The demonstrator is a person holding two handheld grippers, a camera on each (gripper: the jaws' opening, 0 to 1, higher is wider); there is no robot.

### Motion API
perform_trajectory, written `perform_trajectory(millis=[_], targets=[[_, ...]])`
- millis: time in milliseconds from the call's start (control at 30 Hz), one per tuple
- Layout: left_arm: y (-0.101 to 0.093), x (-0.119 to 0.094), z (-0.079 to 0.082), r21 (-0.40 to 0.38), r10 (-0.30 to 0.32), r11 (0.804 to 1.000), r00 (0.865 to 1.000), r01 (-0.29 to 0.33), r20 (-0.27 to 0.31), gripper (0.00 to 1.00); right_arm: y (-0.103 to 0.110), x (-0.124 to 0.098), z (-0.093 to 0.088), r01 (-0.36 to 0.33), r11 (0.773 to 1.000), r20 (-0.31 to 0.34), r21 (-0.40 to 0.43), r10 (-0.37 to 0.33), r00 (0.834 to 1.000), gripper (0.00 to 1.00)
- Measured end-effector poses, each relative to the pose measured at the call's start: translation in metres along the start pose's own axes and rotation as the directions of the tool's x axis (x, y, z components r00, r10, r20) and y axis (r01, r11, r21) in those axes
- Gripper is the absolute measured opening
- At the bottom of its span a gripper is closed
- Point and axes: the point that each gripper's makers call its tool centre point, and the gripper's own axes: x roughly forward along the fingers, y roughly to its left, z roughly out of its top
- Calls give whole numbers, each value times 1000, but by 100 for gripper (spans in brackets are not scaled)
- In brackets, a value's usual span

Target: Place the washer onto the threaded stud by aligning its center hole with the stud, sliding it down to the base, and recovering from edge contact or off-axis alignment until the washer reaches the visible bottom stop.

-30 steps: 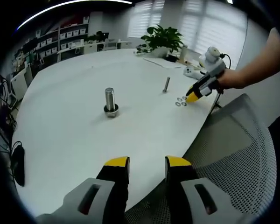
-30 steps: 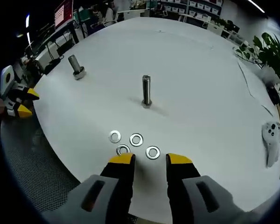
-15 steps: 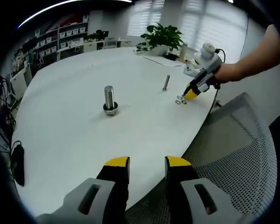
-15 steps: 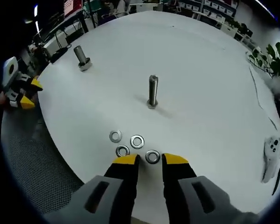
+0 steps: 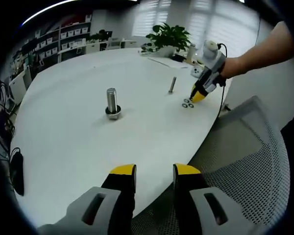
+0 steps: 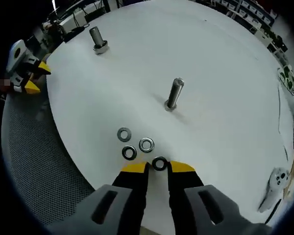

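Small silver steel washer [image 6: 159, 163] flat on white round tabletop [image 6: 220, 63], between my right gripper [image 6: 157, 167] yellow-tipped fingers [image 6: 135, 168], slightly apart, ready to pinch. Left gripper [image 5: 154, 170] fingers apart, idle.

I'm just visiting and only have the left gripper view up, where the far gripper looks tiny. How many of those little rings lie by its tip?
Observer: Four washers, clustered near the edge of the table, by the right gripper view.
Operator: Has it grabbed one?
Observer: The nearest washer lies flat between the yellow tips of the right gripper, with the jaws narrowed around it. I cannot tell whether they pinch it.
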Motion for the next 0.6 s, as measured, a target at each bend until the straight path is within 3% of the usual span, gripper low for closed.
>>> perform_trajectory(millis=[433,533,600], targets=[[0,0,0,7,1,1000,1000,-1,0,28,-2,1,0,-12,1000,-64,1,12,998,16],[0,0,-1,8,2,1000,1000,-2,-4,28,-1,1,1,-1,996,-89,-85,-7,996,16],[0,0,-1,8,3,1000,1000,-3,-4,28,1,2,1,4,997,-91,-76,-11,996,16]])
